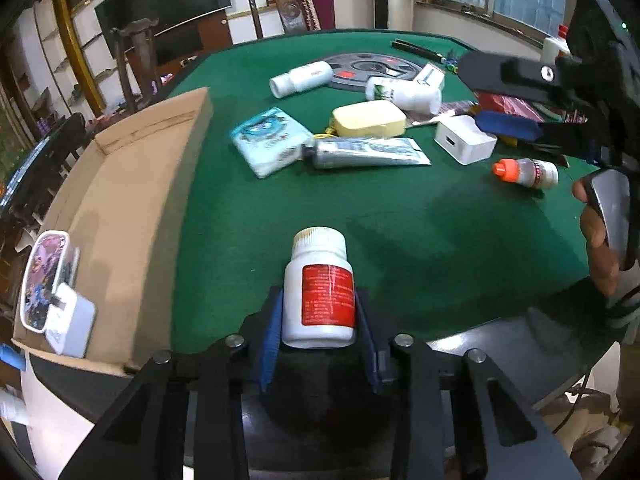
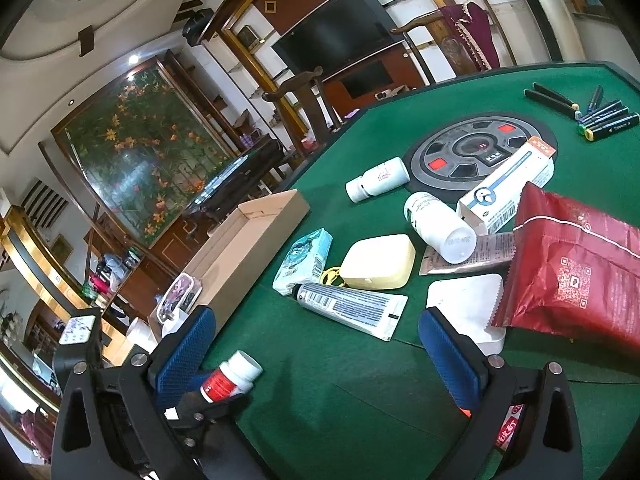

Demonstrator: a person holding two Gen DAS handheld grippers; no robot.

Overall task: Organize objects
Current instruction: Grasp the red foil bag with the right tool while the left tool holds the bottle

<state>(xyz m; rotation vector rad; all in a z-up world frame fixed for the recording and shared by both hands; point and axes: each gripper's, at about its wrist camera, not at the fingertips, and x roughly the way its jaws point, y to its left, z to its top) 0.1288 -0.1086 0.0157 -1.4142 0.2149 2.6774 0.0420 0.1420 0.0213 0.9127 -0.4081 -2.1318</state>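
Down at the bottom of the left wrist view, the left gripper [image 1: 319, 320] has its two blue fingers squeezed on a white pill bottle [image 1: 319, 292] with a red label. The bottle stands up, just above the near edge of the green table [image 1: 420, 240]. To the left sits an open cardboard box [image 1: 132, 208], with a flowery case [image 1: 44, 280] and a white plug [image 1: 74, 320] in its near corner. Farther back lie a tissue pack [image 1: 270, 140], a grey tube [image 1: 366, 153], a yellow case [image 1: 368, 119] and a small bottle with an orange cap [image 1: 526, 172]. The right gripper [image 1: 516, 104] hangs over a white charger [image 1: 464, 139].

From the right wrist view, the right gripper [image 2: 316, 344] has its blue fingers wide apart, holding nothing. The tube [image 2: 352, 308] lies between them, farther out. A red bag [image 2: 572, 272] rests partly on the white charger [image 2: 464, 300]. The pill bottle [image 2: 230, 376] shows at the lower left, held in the left gripper.
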